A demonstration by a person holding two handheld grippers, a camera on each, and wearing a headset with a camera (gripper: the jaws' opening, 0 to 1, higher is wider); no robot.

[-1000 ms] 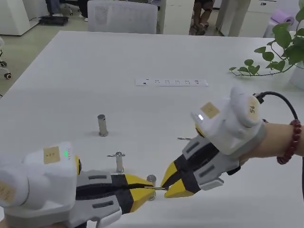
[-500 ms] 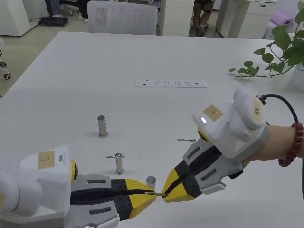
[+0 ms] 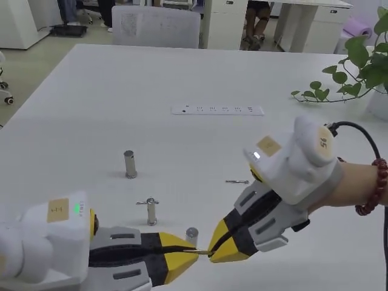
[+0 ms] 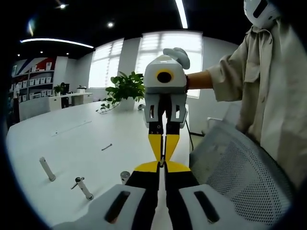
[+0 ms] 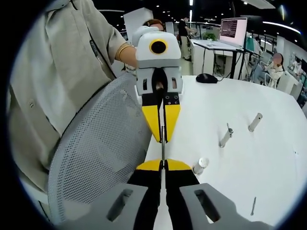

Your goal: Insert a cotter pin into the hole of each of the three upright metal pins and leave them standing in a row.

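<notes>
Three upright metal pins stand on the white table. The far pin is bare. The middle pin has a cotter pin through its top. The near pin stands just behind the gripper tips. My left gripper and right gripper meet tip to tip, both shut on a thin cotter pin held level between them. In the right gripper view the cotter pin spans from the left gripper to the right gripper. A spare cotter pin lies on the table.
A white power strip lies mid-table. A potted plant sits at the right edge and a grey chair stands beyond the far edge. A mesh chair stands close behind the near table edge.
Both grippers, with the cotter pin between them, have drifted slightly toward the near edge, away from the near pin's top. The three pins have not moved.
</notes>
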